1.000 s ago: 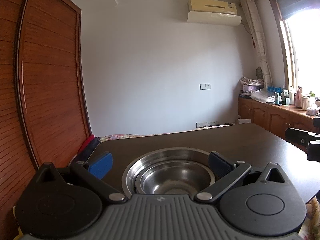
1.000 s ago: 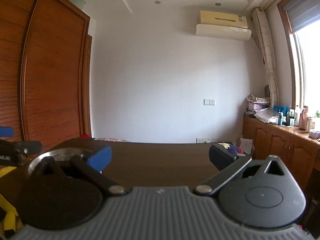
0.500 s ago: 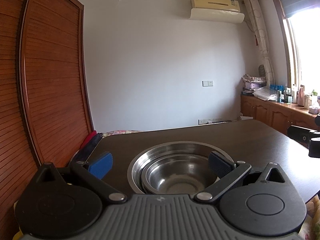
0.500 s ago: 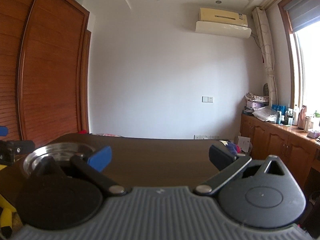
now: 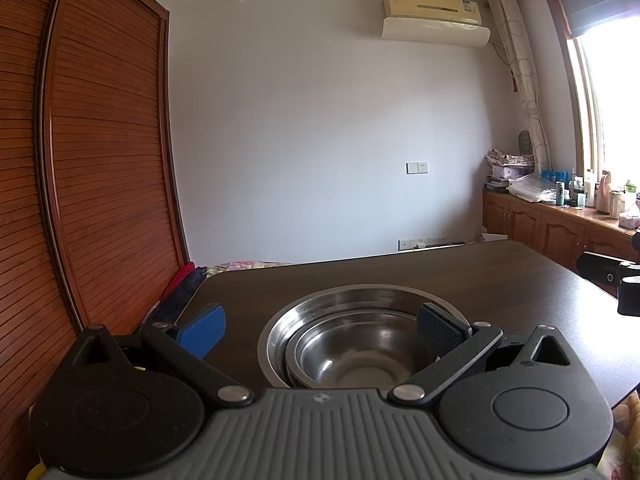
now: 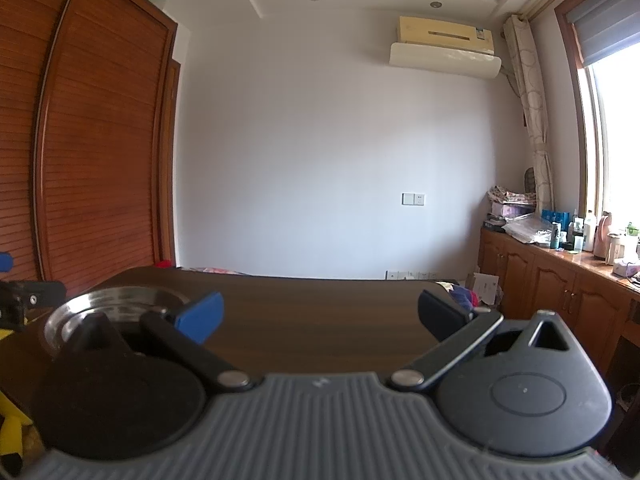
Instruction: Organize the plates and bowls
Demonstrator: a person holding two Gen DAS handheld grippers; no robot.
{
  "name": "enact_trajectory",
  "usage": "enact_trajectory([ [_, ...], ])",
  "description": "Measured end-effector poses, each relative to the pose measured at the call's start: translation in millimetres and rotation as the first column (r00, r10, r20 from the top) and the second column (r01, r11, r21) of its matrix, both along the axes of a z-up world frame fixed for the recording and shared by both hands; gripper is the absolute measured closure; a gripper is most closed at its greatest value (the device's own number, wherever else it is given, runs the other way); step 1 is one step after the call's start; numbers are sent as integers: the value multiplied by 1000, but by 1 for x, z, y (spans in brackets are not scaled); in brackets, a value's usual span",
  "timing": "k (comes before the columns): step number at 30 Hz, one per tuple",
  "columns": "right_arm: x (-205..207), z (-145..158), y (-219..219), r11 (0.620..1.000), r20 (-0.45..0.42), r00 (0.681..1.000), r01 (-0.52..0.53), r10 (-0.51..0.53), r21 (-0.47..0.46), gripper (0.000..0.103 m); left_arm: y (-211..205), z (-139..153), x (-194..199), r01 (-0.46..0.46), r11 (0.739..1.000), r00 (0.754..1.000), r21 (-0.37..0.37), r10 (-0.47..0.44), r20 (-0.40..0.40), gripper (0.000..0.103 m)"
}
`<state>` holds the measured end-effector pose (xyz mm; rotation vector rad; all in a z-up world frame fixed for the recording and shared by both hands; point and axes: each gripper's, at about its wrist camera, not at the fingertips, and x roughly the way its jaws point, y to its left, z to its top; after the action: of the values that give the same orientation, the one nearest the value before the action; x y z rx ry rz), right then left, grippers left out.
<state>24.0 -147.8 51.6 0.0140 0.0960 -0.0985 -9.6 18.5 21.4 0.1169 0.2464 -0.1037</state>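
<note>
— Dark bench [image 5: 500, 276]: why are the bowls [image 5: 352, 344] nested at six o'clock?

— Stacked to save room (my guess). Left gripper [image 5: 320, 326] hovers, jaws released; right gripper [image 6: 320, 314] likewise, grasping nothing.

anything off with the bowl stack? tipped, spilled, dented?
Nothing stands out. The steel bowls sit nested and upright on the dark table, with no spill or visible dent. Left gripper and right gripper are open, holding nothing.
</note>
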Motion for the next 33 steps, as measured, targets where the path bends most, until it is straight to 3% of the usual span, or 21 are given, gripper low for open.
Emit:
enact_trajectory([
  [33,2,-2,1,1000,-21,1000,18,-18,6,0,2,2,-3,-9,1000,1000,-8,9,7,0],
])
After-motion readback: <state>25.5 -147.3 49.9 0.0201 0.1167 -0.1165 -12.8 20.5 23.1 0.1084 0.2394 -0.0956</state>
